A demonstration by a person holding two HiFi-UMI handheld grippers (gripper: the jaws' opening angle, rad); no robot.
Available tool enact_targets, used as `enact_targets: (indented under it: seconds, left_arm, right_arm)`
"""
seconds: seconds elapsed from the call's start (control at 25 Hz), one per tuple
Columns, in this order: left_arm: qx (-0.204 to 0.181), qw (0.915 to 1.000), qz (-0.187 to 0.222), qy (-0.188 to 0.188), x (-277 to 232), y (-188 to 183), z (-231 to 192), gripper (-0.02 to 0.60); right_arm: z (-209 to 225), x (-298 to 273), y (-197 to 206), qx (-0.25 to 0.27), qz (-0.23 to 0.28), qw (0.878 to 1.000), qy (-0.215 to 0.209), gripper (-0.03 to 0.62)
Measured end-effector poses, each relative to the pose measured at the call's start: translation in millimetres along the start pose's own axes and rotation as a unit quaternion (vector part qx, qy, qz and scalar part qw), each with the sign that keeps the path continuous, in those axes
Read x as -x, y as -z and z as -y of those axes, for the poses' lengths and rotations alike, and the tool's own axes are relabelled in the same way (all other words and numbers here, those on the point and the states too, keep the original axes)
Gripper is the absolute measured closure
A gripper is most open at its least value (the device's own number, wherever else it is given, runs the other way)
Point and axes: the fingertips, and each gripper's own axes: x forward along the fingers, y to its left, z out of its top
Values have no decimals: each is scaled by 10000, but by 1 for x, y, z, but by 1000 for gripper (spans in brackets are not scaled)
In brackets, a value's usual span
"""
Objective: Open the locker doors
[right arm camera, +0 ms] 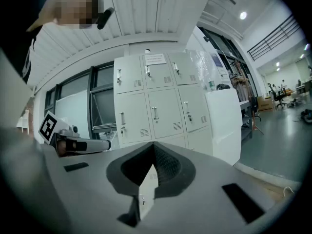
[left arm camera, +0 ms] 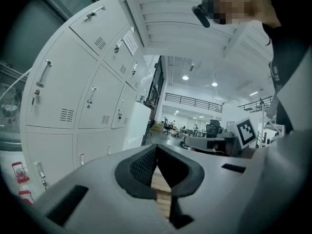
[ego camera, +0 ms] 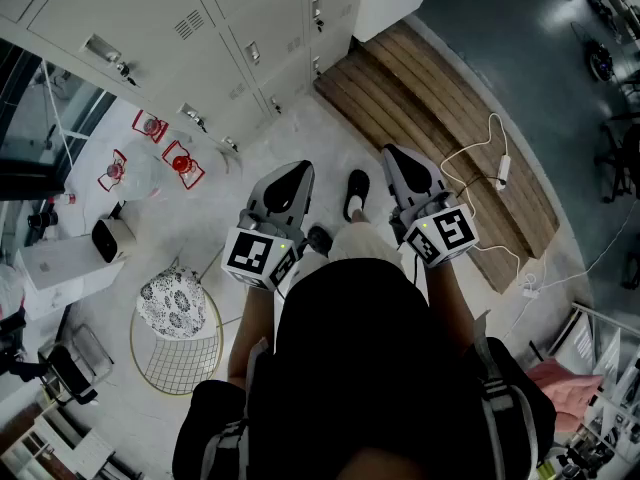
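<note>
A bank of white lockers stands ahead, all doors closed, each with a small metal handle and vent slots. In the left gripper view the lockers rise at the left; in the right gripper view the lockers stand straight ahead, some way off. My left gripper and right gripper are held side by side in front of my body, well short of the doors. Both are shut, their tips meeting with nothing between them, as seen at the left gripper and the right gripper.
A slatted wooden bench runs along the right, with a white cable and power strip on it. A wire stool with a patterned cushion stands at the left. Red-framed items and a white box lie near the lockers.
</note>
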Motion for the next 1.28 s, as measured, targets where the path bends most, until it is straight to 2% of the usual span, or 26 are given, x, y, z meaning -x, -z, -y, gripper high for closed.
enact_targets:
  seconds: [0.16,0.56,0.92,1.28]
  left_arm:
    - [57,9996,282,-16,-6,-12,-1,563]
    - [-11,9999,153,-49,-57,-22,-17,563]
    - [-101,9999,62,-15,-148,-53,-47,563]
    - [49,9998,-115,-144,-228,-72,-73,563]
  right_arm:
    - [3,-5,-1,7,-11,10000,-61,591]
    - [48,-45,-10,-277,227,9993,-100,591]
    - [119,-111,-28,-175,173,9992,-326,591]
    - [190,-167,-27,-134,-281,9988,-386,589]
